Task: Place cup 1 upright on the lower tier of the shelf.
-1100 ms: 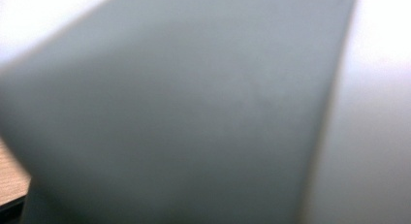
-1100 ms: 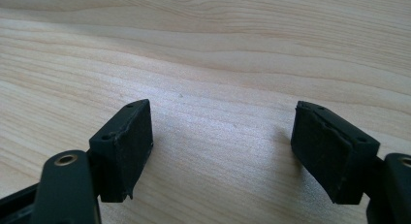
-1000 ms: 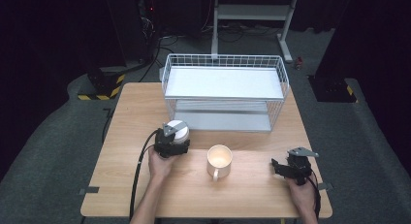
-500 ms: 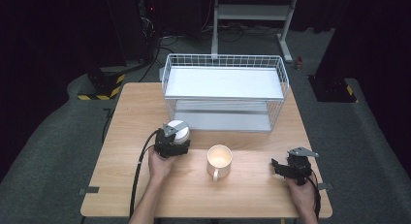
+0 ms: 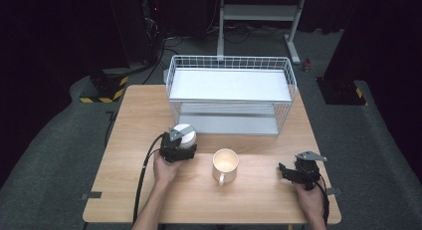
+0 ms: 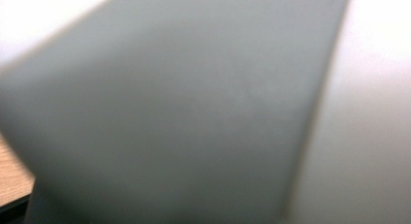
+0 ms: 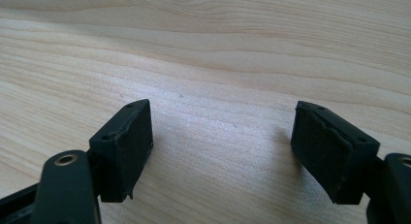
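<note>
A white round container [image 5: 185, 134] stands on the wooden table [image 5: 149, 115], left of centre. My left gripper [image 5: 178, 146] sits right against its near side, with a hand behind it. In the left gripper view a blurred grey and white surface [image 6: 203, 107] hides the jaws, so I cannot tell whether they grip. A cream mug [image 5: 225, 165] stands upright at the table's middle front, apart from both grippers. My right gripper [image 5: 284, 171] rests low at the front right; its black pads [image 7: 127, 146] stand wide apart over bare wood, my right gripper [image 7: 223, 122] open with nothing between them.
A white wire basket shelf [image 5: 231, 98] with two levels takes up the back half of the table. A black cable [image 5: 142, 180] trails from the left gripper over the front edge. Dark floor and a metal stand [image 5: 259, 13] lie beyond the table.
</note>
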Motion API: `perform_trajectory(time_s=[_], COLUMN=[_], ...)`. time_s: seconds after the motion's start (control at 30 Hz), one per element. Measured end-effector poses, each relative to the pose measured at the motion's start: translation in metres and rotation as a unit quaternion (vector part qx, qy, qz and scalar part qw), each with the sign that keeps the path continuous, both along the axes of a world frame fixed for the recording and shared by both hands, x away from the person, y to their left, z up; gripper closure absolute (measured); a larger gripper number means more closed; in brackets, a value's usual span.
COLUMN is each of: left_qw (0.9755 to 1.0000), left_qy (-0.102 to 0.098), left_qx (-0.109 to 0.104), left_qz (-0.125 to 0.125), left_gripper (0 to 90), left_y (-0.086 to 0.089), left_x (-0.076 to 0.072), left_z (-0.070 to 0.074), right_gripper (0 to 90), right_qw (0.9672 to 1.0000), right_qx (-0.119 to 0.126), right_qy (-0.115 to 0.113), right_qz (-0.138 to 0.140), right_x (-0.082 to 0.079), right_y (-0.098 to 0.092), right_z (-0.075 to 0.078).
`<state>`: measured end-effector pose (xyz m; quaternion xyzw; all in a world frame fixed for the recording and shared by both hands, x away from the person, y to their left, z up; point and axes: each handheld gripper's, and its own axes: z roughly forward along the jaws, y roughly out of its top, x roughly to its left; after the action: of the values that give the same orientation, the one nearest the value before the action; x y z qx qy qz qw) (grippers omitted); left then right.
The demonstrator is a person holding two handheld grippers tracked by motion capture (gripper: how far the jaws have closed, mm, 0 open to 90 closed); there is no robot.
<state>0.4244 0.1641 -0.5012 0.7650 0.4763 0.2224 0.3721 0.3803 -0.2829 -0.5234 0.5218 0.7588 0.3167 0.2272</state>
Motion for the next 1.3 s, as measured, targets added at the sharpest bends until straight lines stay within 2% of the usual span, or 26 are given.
perform_trajectory(time_s=[0.27,0.4,0.9,1.1,1.3], left_qw=[1.0,1.0,0.9999,0.9999,0.9999], left_qy=[0.001,-0.001,-0.002,0.0,-0.002], left_qx=[-0.006,-0.002,-0.016,-0.009,-0.011], left_qz=[-0.001,-0.003,-0.004,-0.008,-0.008], left_gripper=[19.3,19.3,19.3,19.3,19.3], left_y=[-0.0013,-0.0016,-0.0037,-0.0046,-0.0051], left_x=[0.0,0.0003,0.0001,-0.0004,-0.0007], left_z=[-0.0002,-0.0002,0.0017,0.0013,0.0022], right_gripper=[23.0,23.0,23.0,23.0,23.0], right_qw=[1.0,1.0,1.0,1.0,1.0], right_qx=[0.001,0.001,0.0,0.001,0.001], right_qy=[0.001,0.001,0.001,0.001,0.001], right_qz=[-0.001,-0.001,0.0,-0.001,0.0], right_x=[-0.0001,-0.0001,0.0,-0.0001,-0.0001], right_y=[0.0003,0.0002,0.0,0.0001,0.0001], right_z=[0.0001,0.0001,0.0001,0.0001,0.0001])
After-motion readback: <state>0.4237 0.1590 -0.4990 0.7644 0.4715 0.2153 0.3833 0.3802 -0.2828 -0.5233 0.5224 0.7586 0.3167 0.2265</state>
